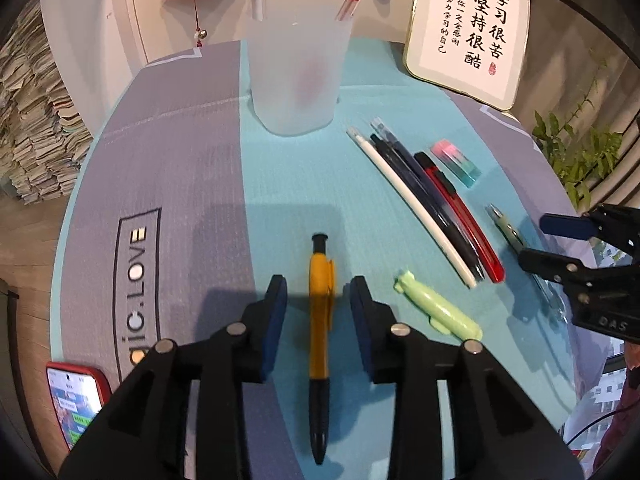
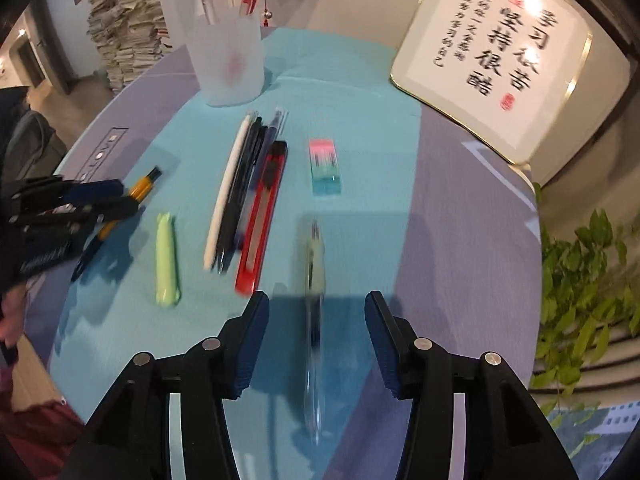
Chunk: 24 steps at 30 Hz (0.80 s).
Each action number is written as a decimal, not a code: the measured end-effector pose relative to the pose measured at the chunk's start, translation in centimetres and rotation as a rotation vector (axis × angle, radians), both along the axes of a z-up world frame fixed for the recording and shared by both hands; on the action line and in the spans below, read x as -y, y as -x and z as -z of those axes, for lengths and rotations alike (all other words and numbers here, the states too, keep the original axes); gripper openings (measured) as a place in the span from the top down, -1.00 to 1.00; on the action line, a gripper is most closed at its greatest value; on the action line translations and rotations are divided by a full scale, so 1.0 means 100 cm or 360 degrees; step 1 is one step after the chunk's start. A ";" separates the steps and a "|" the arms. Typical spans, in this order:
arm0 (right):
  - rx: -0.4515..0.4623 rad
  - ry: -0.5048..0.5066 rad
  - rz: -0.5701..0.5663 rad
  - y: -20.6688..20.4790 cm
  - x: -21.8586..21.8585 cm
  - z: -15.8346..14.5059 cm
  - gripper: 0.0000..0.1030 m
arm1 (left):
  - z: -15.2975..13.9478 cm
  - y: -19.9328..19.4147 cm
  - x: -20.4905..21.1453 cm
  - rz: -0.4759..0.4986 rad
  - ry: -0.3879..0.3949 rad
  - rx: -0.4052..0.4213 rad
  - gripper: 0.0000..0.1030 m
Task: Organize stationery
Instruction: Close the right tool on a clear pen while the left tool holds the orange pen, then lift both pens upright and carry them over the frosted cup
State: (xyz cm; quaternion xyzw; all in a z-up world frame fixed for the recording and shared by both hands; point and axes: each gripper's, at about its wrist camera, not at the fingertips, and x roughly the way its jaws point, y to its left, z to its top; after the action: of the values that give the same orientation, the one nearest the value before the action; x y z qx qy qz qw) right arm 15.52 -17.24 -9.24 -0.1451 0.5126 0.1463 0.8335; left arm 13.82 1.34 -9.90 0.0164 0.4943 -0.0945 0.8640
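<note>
Left gripper (image 1: 318, 290): the jaws are held apart, one blue pad on each side of the orange pen, with a gap left on both sides; no contact is seen.
Orange pen (image 1: 320, 332): it is laid flat on the teal strip of the mat, running lengthwise between the left jaws, its black clicker pointed away towards the cup and its black grip lying back between the gripper's arms.
Right gripper (image 2: 316, 312): the jaws are spread wide, with the clear pen lying between them; neither pad is seen touching it.
Clear pen (image 2: 314, 320): it is blurred, laid flat on the mat roughly midway between the right jaws, and extends past the pads in both directions.
Green capsule-shaped item (image 1: 438, 306): it is laid just right of the left gripper's right pad, apart from it.
Pen row (image 1: 424, 196): a white pen, dark pens and a red utility knife (image 2: 262, 216) are laid side by side, between the two grippers.
Eraser (image 2: 325, 166): a pink-and-teal block is set just beside the red knife, apart from it.
Cup (image 1: 296, 72): a frosted cup is stood upright at the far side of the mat, with pens standing in it.
Mat (image 1: 180, 152): teal and grey-purple panels are seen under everything.
Framed calligraphy (image 1: 468, 36): it is leaned up at the far right.
Phone (image 1: 76, 404): it is laid at the near left edge, its screen lit.
</note>
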 end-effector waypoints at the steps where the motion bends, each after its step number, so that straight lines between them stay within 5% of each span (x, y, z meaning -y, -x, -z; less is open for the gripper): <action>1: -0.0009 0.0007 0.0011 -0.004 -0.002 0.002 0.10 | 0.001 -0.003 0.001 0.0000 -0.0005 -0.0008 0.40; 8: -0.0083 0.0028 0.0036 -0.027 -0.005 0.014 0.26 | 0.005 -0.013 0.007 0.0017 -0.0054 -0.0008 0.42; 10: -0.0071 0.0017 0.0034 -0.029 -0.007 0.014 0.28 | 0.005 -0.014 0.008 0.0014 -0.0067 -0.0006 0.65; 11: -0.0077 -0.0001 0.0030 -0.030 -0.007 0.014 0.36 | 0.004 -0.014 0.008 0.0018 -0.0066 -0.0008 0.77; 12: -0.0096 -0.0034 0.0025 -0.031 -0.007 0.013 0.79 | 0.004 -0.013 0.008 0.0017 -0.0056 -0.0007 0.77; 24: 0.0197 -0.0289 0.0035 0.017 0.000 -0.062 0.79 | -0.056 0.031 0.014 0.0029 0.0025 0.0278 0.77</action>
State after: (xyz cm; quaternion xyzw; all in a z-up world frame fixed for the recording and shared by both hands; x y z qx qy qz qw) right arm 13.79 -17.21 -3.02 -0.0721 0.4463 0.1738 0.8749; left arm 10.73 -0.10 -4.28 0.0221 0.4162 -0.1044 0.9030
